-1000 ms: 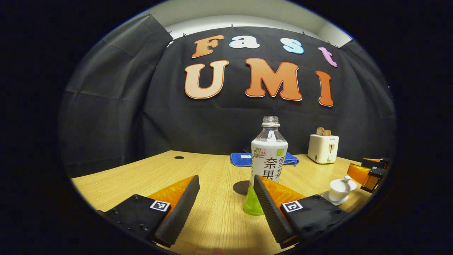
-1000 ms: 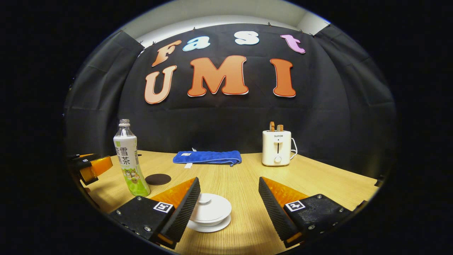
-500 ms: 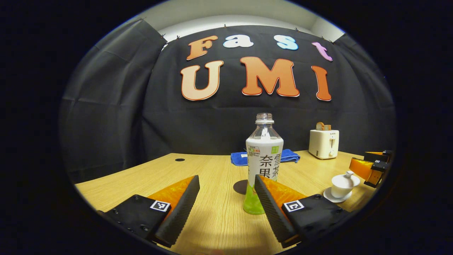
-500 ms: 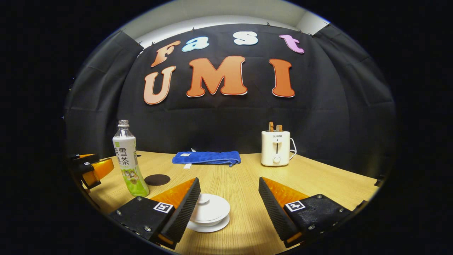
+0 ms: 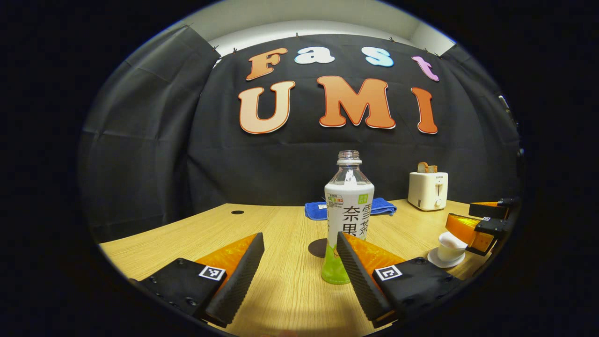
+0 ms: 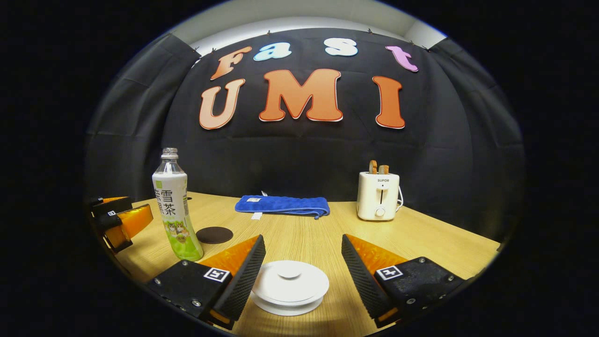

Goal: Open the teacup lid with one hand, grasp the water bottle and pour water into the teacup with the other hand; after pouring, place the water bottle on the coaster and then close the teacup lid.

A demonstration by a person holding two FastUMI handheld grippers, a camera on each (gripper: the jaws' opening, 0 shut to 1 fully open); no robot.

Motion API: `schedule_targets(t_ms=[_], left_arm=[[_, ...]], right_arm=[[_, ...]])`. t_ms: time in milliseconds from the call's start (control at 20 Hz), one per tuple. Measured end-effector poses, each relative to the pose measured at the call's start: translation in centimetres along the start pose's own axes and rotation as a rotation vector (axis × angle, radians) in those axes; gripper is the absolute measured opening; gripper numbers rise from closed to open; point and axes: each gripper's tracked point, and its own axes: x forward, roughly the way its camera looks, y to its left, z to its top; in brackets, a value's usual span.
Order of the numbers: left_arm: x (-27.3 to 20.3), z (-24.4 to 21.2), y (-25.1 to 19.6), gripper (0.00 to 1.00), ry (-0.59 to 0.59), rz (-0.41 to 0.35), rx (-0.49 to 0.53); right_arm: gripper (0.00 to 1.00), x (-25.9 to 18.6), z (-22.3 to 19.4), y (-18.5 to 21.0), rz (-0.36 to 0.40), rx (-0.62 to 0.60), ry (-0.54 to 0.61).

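Right gripper (image 6: 299, 262) gaping over the lid (image 6: 289, 283), lower centre, ready to pinch its knob. Left gripper (image 5: 299, 264) spread wide too, lined up on the bottle (image 5: 348, 217) for pouring.

Both grippers open, low over the table

The left gripper (image 5: 299, 269) is level, its two fingers (image 5: 238, 276) spread wide and holding nothing; the gap between them points to the far wall. The right gripper (image 6: 302, 271) has the same pose, jaws wide apart, not touching anything. In the left gripper view the right gripper (image 5: 477, 224) shows at the far right edge. In the right gripper view the left gripper (image 6: 119, 222) shows at the left edge, also open.
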Motion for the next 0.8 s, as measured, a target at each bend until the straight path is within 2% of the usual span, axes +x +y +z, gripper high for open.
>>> schedule_targets(t_ms=[500,650,800], left_arm=[[0.0,0.0,0.0,0.99,0.0,0.0,0.0],[0.0,0.1,0.1,0.99,0.0,0.0,0.0],[0.0,0.0,0.0,0.99,0.0,0.0,0.0]], right_arm=[[0.71,1.2,-0.7,0.8,0.034,0.013,0.055],[0.56,1.3,-1.5,1.2,0.047,0.013,0.1],[0.53,1.3,-2.7,1.6,0.066,0.016,0.177]])
